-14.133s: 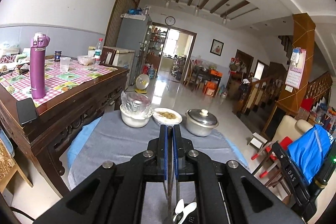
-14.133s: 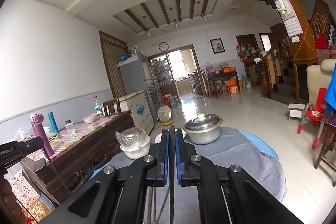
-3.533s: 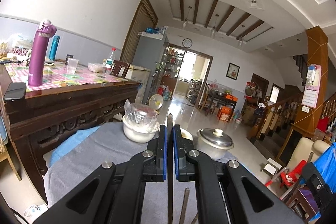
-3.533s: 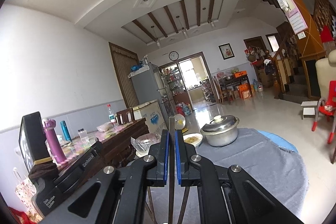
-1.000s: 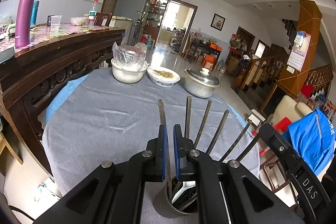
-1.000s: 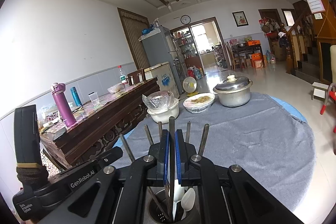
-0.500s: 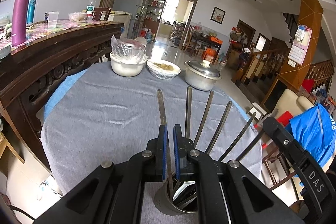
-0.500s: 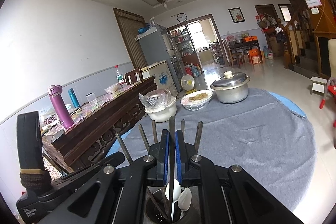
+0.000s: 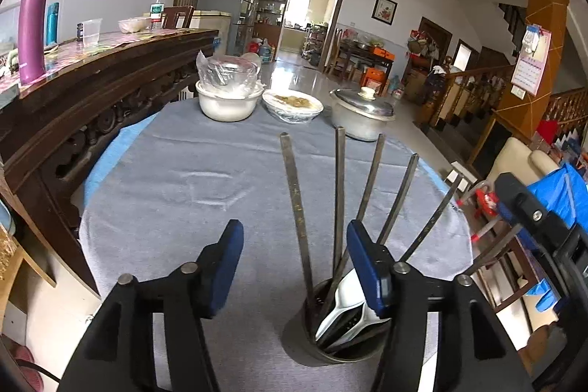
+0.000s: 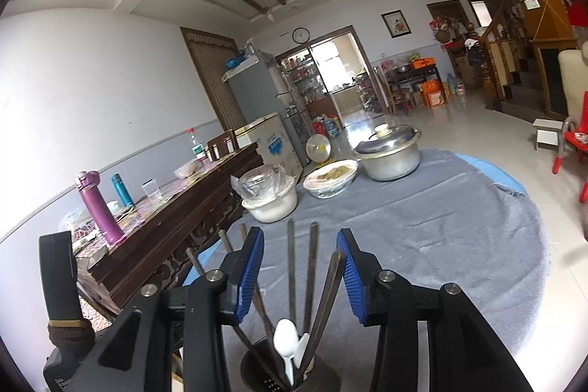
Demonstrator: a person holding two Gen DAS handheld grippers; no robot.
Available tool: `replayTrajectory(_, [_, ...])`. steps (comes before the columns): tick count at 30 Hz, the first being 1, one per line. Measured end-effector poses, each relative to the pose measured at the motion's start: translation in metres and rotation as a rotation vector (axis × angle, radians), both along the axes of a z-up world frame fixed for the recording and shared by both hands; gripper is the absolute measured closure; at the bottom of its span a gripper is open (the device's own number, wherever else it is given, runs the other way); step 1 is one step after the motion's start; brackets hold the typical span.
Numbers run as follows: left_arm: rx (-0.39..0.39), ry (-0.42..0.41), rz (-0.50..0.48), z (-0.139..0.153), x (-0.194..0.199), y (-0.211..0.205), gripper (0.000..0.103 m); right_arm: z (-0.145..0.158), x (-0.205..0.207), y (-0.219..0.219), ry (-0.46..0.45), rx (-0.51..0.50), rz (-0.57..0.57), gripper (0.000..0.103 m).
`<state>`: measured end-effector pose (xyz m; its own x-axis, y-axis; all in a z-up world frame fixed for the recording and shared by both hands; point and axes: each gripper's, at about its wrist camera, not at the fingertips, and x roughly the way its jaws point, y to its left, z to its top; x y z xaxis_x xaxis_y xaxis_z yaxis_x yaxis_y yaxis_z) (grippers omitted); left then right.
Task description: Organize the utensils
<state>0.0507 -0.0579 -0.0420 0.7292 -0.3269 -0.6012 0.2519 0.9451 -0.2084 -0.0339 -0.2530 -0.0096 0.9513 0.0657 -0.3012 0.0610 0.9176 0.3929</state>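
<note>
A round metal utensil cup (image 9: pixel 332 342) stands on the grey tablecloth (image 9: pixel 176 179) at the near edge. Several dark metal chopsticks (image 9: pixel 297 212) fan up out of it, with white spoons inside. My left gripper (image 9: pixel 294 263) is open and empty just above and behind the cup. In the right wrist view the same cup (image 10: pixel 257 368) holds chopsticks (image 10: pixel 291 267) and a white spoon (image 10: pixel 286 340). My right gripper (image 10: pixel 300 274) is open and empty above it. The left gripper's black body shows at the left (image 10: pixel 58 285).
A white bowl with a plastic-wrapped pot (image 9: pixel 226 96), a covered dish of food (image 9: pixel 293 101) and a lidded metal pot (image 9: pixel 362 118) stand at the table's far edge. A dark wooden sideboard (image 9: pixel 92 87) with a purple flask (image 9: pixel 33 24) runs along the left.
Both grippers have opened and let go of their chopsticks, which now stand in the cup. Half a second ago both were shut on a chopstick over the cup.
</note>
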Motion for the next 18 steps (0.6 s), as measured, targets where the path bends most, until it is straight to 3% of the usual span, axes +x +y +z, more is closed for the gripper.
replayTrajectory(5, [0.028,0.014,0.03,-0.001,0.0,0.005,0.028,0.002,-0.003,-0.009,0.0,0.013,-0.022,0.059])
replayTrajectory(18, [0.149,-0.012,0.085,0.005,-0.016,0.013,0.016,0.017,-0.023,-0.014,-0.023,-0.022,-0.043,0.054])
